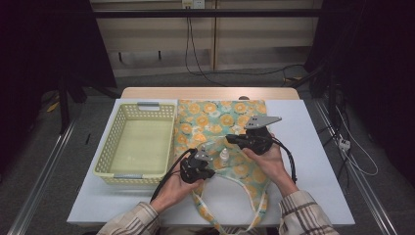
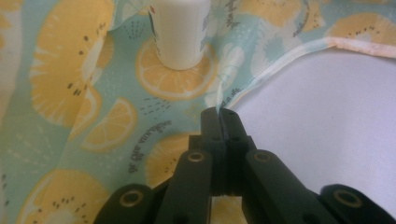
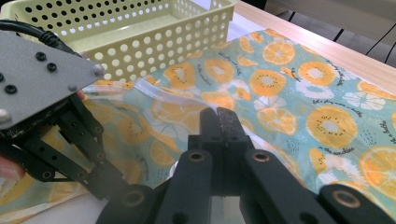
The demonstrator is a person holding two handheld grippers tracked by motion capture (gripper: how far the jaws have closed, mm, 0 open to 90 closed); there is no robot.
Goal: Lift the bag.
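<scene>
Now the fruit-print cloth (image 1: 220, 132) is lying on the table (image 1: 313, 161) beside the basket (image 1: 137, 144), a small bottle (image 1: 223, 155) standing on it. Both hand-held grippers are pinching it: left hand-held gripper (image 2: 219, 112) at its edge, right hand-held gripper (image 3: 218, 112) on a fold. Next, probably lifting together without tipping the bottle.

Left gripper (image 2: 219, 113) jaws closed; right gripper (image 3: 218, 112) jaws closed.
</scene>
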